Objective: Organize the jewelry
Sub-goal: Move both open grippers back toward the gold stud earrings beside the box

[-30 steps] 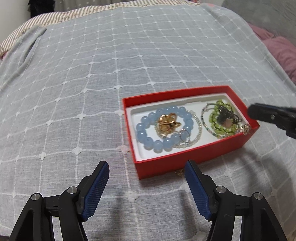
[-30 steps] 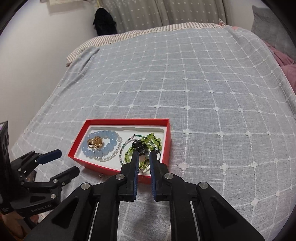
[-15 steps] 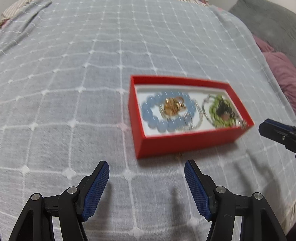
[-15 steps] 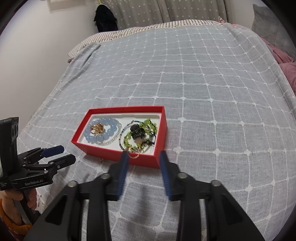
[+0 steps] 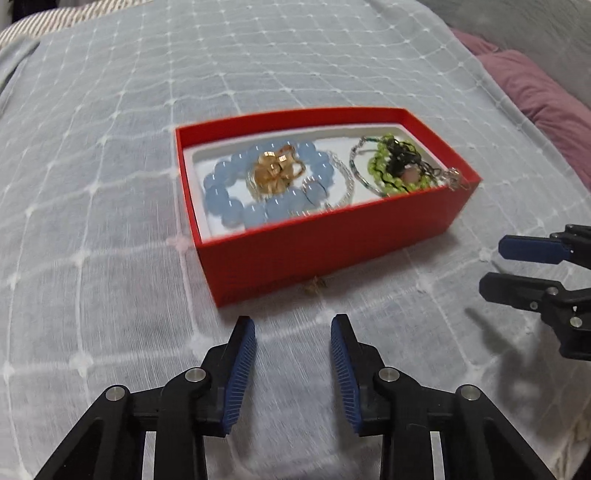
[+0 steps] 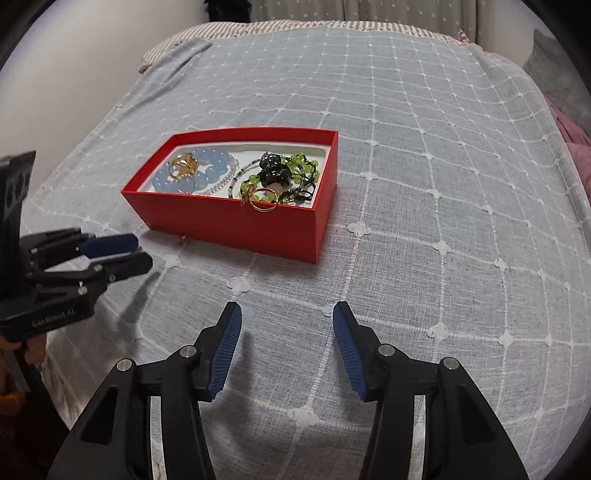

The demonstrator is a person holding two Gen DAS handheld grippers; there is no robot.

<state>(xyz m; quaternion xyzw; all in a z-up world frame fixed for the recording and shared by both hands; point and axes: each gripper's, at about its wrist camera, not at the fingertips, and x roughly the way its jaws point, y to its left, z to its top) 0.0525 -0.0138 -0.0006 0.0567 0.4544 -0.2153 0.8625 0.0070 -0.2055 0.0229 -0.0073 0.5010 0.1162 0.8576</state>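
Observation:
A red box (image 5: 332, 240) (image 6: 236, 225) with a white lining sits on the bed. It holds a blue bead bracelet (image 5: 236, 206) (image 6: 199, 173), gold pieces (image 5: 275, 171) (image 6: 183, 164), a clear bead strand, a green bead bracelet (image 5: 384, 173) (image 6: 291, 164) with a dark charm, and a gold ring (image 6: 264, 199) resting on the near wall. A small gold item (image 5: 314, 287) (image 6: 181, 240) lies on the cover against the box front. My left gripper (image 5: 293, 338) (image 6: 127, 254) is open and empty just in front of that item. My right gripper (image 6: 287, 328) (image 5: 517, 267) is open and empty, near the box.
The bed has a grey cover with a white grid (image 6: 424, 166). A striped sheet (image 6: 295, 27) shows at the far end. A pink blanket (image 5: 535, 92) lies at the right. A wall (image 6: 74, 55) runs along the left side.
My right gripper has opened, drawn back from the box and left the gold ring on its near wall. My left gripper has narrowed and moved closer to the box front.

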